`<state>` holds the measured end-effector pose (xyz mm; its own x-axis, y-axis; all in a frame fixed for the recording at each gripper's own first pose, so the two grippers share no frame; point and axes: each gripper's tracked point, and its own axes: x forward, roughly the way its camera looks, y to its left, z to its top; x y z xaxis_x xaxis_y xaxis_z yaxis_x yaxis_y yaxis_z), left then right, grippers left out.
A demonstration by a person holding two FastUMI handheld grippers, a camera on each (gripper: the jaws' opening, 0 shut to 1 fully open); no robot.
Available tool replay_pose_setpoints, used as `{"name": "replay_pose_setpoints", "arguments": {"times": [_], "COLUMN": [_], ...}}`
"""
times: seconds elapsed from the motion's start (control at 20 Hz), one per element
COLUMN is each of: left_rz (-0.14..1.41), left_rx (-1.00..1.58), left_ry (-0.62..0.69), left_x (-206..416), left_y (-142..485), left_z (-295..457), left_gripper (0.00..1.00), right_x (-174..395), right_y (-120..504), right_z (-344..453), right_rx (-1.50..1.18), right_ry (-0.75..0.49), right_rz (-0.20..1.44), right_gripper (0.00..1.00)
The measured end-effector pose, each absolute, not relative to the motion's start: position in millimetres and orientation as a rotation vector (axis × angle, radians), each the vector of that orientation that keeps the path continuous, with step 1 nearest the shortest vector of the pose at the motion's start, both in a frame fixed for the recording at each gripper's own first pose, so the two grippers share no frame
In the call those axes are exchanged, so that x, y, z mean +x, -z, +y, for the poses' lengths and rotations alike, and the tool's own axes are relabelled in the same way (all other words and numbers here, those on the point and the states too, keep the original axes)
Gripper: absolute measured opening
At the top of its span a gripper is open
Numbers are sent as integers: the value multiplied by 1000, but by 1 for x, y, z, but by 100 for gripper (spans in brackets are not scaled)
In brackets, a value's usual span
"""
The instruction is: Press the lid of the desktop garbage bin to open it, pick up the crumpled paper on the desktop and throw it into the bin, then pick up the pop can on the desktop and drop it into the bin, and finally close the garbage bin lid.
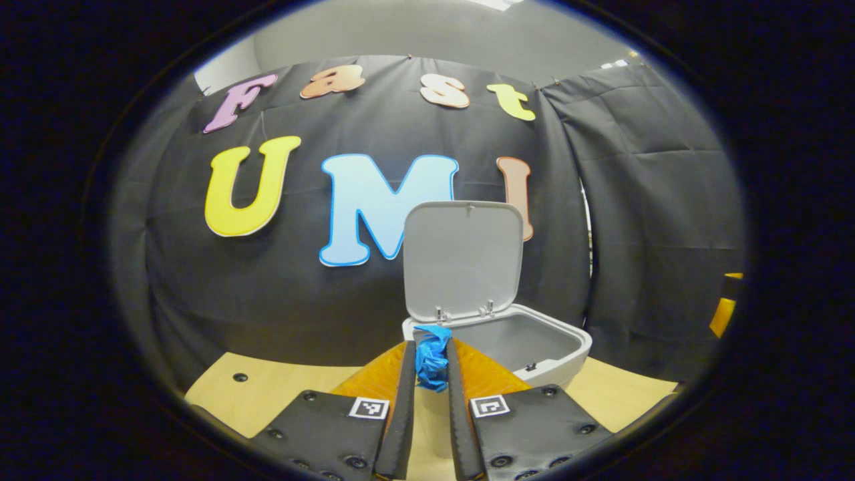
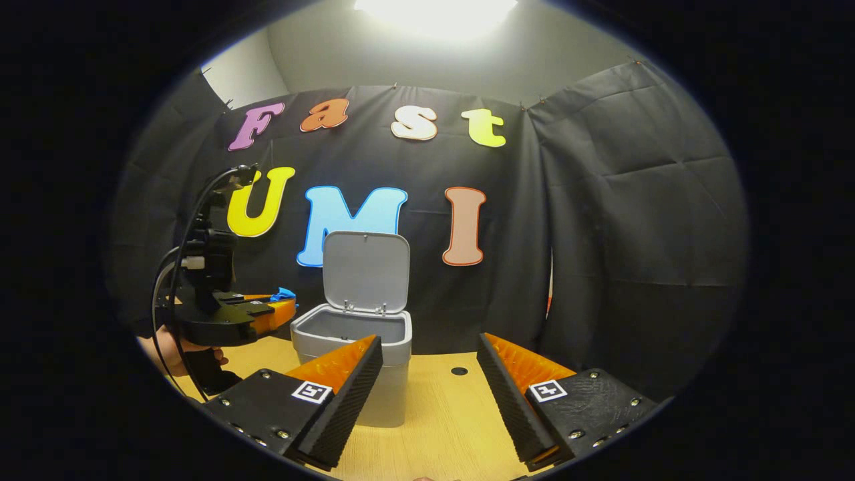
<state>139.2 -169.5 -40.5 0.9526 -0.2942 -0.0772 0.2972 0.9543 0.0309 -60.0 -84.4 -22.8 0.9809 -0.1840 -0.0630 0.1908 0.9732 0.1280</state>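
A wad of blue crumpled paper [image 1: 432,357] sits pinched between the two fingers of the left gripper [image 1: 431,364], both pressing on it, its top poking out above the fingertips. In the left gripper view the gripper is held level, just short of the near rim of the grey desktop bin [image 1: 528,341], whose lid [image 1: 463,259] stands upright on its rear hinges. In the right gripper view, the same gripper [image 2: 280,306] hangs to the left of the bin [image 2: 354,347], above the wooden table [image 2: 447,414], the blue paper [image 2: 283,294] at its tip level with the bin's rim; a hand [image 2: 175,353] grips it from below, cables looping up behind. The right gripper [image 2: 427,374] is held low over the table with its jaws spread wide, gripping nothing.
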Motion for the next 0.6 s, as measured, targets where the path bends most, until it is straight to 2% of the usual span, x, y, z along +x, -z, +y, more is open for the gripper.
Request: {"name": "replay_pose_setpoints", "arguments": {"times": [0.15,0.3,0.45,0.5,0.6], "left_rz": [81,112,131,129,110], "left_rx": [47,43,58,65,63], "left_ry": [329,345,344,353,367], "left_x": [151,163,173,174,174], "left_y": [46,61,69,68,62], "left_z": [-190,-203,-209,-212,-213], "left_gripper": [32,28,36,43,48], "right_x": [-62,-62,-64,-63,-63], "right_y": [21,23,23,23,23], "right_z": [-92,-96,-101,-103,-102], "right_rx": [135,132,128,129,135], "right_ry": [203,208,213,216,214], "right_rz": [46,50,47,46,48], "right_gripper": [92,92,92,92,92]}}
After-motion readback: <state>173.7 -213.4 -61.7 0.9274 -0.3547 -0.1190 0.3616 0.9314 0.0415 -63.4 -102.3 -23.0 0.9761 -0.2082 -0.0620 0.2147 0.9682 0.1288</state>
